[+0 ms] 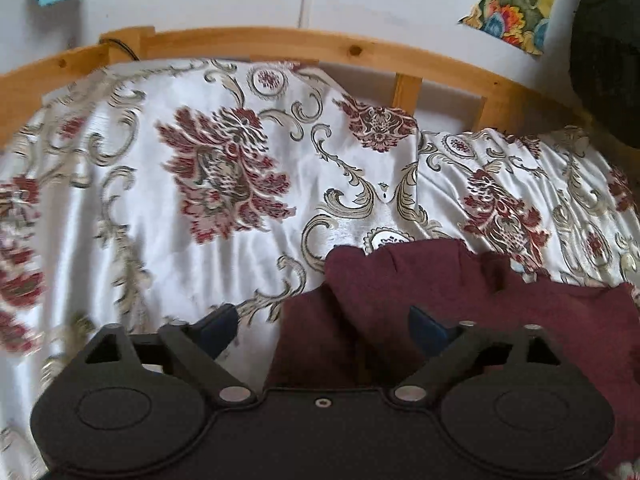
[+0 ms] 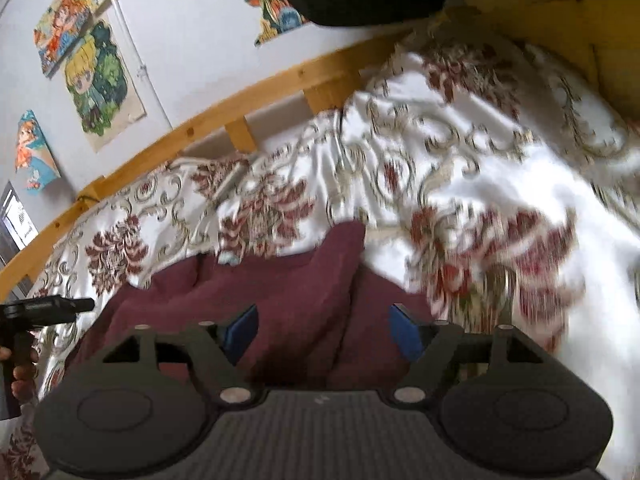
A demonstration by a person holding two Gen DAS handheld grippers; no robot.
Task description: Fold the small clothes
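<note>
Bedspread (image 1: 168, 240) with red flowers covers the bed, wooden rail (image 1: 280, 46) behind; maroon garment (image 1: 440, 304) lies rumpled on it (partly folded); left gripper (image 1: 322, 326) and right gripper (image 2: 322, 330) hover over it, fingers spread wide, gripping nothing.

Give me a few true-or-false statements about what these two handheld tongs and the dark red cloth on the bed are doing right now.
1. The left tongs stand open. True.
2. The right tongs are clamped on the dark red garment. False: they stand open, and the blue pads press on nothing.
3. The garment lies on a white bedspread with a red floral pattern. True.
4. The garment is folded into a neat flat square. False: it lies rumpled, with raised folds.
5. A wooden bed rail runs along the wall behind the bed. True.
6. The wall is bare. False: colourful cartoon pictures hang on it.
</note>
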